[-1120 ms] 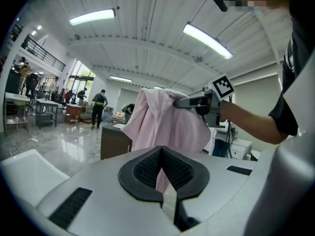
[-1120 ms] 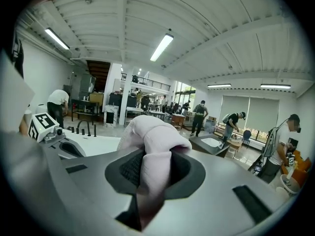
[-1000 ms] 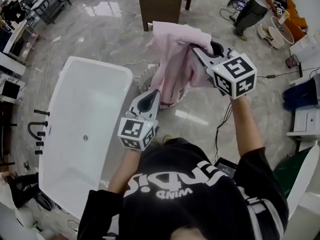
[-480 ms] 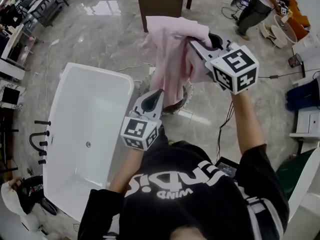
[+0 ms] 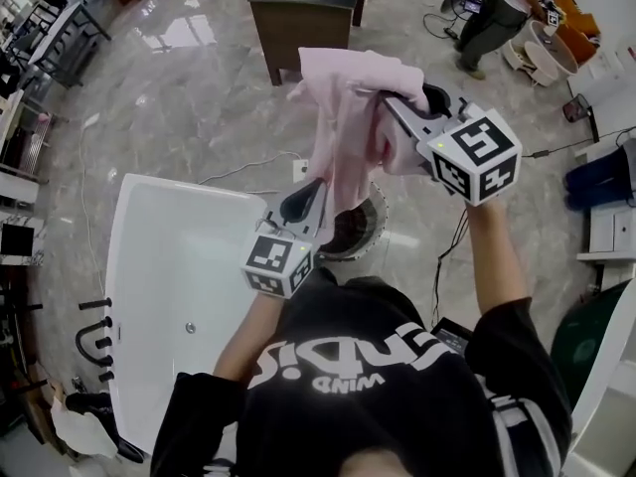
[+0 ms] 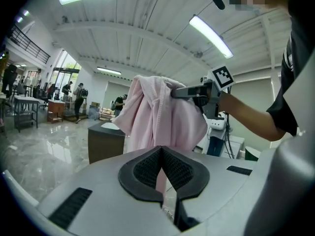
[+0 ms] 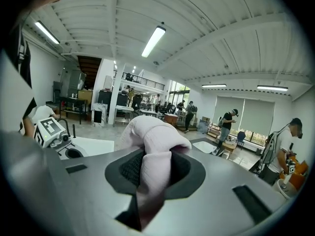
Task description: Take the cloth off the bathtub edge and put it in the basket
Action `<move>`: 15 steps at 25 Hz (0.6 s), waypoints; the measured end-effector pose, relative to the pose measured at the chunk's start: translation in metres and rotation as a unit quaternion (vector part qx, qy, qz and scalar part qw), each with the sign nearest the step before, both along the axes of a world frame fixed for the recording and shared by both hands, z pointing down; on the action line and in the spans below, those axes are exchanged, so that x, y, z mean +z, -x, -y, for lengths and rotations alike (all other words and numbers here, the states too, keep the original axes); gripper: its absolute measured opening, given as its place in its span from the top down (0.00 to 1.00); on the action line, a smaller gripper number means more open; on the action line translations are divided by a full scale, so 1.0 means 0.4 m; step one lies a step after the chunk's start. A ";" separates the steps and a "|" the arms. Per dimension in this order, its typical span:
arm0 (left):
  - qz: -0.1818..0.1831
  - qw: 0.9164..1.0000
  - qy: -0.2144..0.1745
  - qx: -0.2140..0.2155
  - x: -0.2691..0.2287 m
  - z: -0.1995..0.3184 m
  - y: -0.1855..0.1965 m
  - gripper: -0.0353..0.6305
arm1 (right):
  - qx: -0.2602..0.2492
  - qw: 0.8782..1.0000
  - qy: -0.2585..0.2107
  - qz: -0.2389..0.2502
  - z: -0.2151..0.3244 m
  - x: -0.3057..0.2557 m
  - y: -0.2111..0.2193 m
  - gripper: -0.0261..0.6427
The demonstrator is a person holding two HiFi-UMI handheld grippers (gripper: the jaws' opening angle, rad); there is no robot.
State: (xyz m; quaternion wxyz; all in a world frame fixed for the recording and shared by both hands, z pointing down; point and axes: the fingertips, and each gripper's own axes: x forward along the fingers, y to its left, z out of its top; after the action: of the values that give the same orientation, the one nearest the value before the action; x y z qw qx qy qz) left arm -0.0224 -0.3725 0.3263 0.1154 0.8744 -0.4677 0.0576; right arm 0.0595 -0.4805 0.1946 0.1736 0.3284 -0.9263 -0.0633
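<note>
While hanging at 12 o'clock in the head view: pink cloth (image 5: 343, 117), one bunched fold clamped between the jaws of the right gripper (image 5: 390, 105), well clear of the white bathtub (image 5: 169, 266) at 8 o'clock. At 6 o'clock of the cloth, just below its hem: round basket (image 5: 379, 210), partly covered. At 7 o'clock of the cloth: left gripper (image 5: 306, 193), pad tips together, pink visible through the gap behind them; any pinch not discernible.

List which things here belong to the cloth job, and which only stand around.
Job: pink fabric cloth, clamped in right gripper; round pale basket; white rectangular bathtub.
Lying about: dark brown wooden table; blue box; black metal taps.
</note>
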 end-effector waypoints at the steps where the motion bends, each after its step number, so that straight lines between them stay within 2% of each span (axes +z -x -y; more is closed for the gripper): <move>1: 0.000 1.000 0.001 0.002 -0.001 0.021 0.001 0.93 | 0.001 1.000 0.002 -0.003 0.012 0.007 0.000 0.84; 8: -0.001 1.000 0.009 -0.004 0.009 0.121 -0.017 0.93 | -0.006 1.000 0.027 -0.013 0.064 0.062 -0.025 0.84; 15: -0.004 1.000 0.016 -0.003 0.021 0.156 -0.037 0.93 | -0.015 0.999 0.039 -0.014 0.072 0.084 -0.040 0.84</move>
State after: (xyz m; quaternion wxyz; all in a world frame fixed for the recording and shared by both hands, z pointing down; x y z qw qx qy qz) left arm -0.0077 -0.4349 0.3348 0.1316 0.8714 -0.4686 0.0616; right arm 0.0757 -0.5094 0.2283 0.1983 0.3063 -0.9304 -0.0347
